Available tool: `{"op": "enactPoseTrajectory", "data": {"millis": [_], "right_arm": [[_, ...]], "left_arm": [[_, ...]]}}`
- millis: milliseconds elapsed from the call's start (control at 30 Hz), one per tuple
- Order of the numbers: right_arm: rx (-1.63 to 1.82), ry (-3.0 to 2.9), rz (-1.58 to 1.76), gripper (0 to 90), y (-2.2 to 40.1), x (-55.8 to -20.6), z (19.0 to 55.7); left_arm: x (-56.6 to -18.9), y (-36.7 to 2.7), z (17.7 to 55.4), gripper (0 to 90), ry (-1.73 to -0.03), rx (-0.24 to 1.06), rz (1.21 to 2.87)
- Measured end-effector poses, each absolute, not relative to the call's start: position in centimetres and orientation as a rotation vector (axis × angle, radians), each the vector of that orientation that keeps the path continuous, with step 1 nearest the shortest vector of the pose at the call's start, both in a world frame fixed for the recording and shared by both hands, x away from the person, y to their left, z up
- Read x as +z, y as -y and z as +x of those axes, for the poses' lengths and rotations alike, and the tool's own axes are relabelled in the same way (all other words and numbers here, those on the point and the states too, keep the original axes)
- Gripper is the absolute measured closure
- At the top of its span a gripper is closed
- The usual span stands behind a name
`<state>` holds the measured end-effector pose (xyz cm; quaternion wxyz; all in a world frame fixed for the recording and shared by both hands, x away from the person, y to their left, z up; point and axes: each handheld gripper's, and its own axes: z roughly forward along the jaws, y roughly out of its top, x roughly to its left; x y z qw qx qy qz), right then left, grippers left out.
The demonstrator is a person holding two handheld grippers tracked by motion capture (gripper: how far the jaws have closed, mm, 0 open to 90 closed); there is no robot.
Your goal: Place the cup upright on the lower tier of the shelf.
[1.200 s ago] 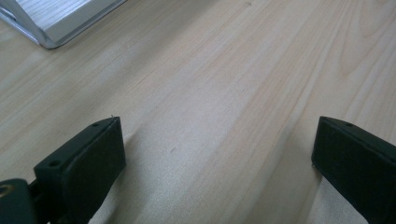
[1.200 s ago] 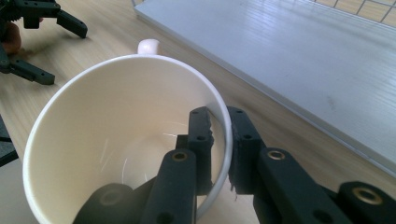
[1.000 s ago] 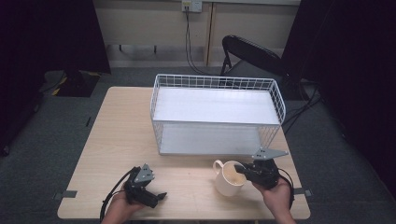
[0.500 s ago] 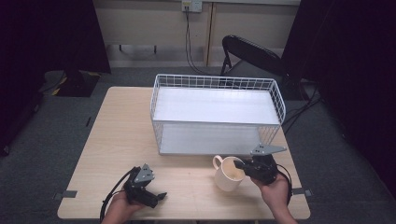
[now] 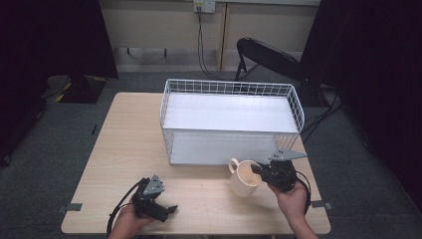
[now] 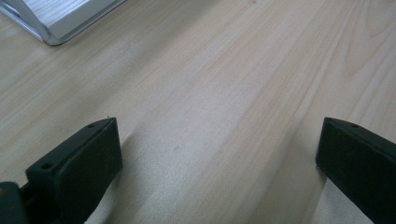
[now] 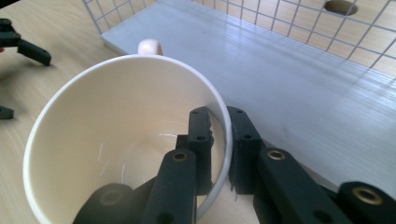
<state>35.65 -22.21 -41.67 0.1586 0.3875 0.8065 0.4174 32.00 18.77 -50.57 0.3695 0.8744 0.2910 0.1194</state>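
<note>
A light wooden table [image 5: 129, 144] is seen from above, with a person's two hands entering from the bottom edge, each holding a black two-jaw gripper. At the near left, the left gripper [image 5: 164, 211] lies low over the bare tabletop, a black cable looping from it toward the table's front edge. In the left gripper view its two black jaws stand wide apart with nothing between them, just wood grain, and a corner of the basket's pale floor shows at the top left. Across the middle and back of the table sits a white wire basket [image 5: 231, 87] with a pale flat floor. Just in front of the basket's near right corner stands a cream mug [image 5: 244, 179], upright or perhaps slightly tilted; the high view is too small to tell. Its handle points away toward the basket. At the right, the right gripper [image 5: 256, 172] meets the mug's near side, a grey three-cornered plate on top of it. The right gripper view shows its jaws pinched on the mug's rim, one jaw inside the cup and one outside. A dark folding chair [image 5: 268, 55] stands on the grey floor beyond the table.
</note>
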Motion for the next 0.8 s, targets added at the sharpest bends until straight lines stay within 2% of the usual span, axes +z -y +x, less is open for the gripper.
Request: {"op": "enactPoseTrajectory", "data": {"millis": [800], "right_arm": [[1.152, -2.135, 1.156, 81.8, 23.3, -41.6, 37.2]], "left_arm": [[-50.6, -18.8, 32.0, 0.0, -0.751, 0.307, 2.242]]}}
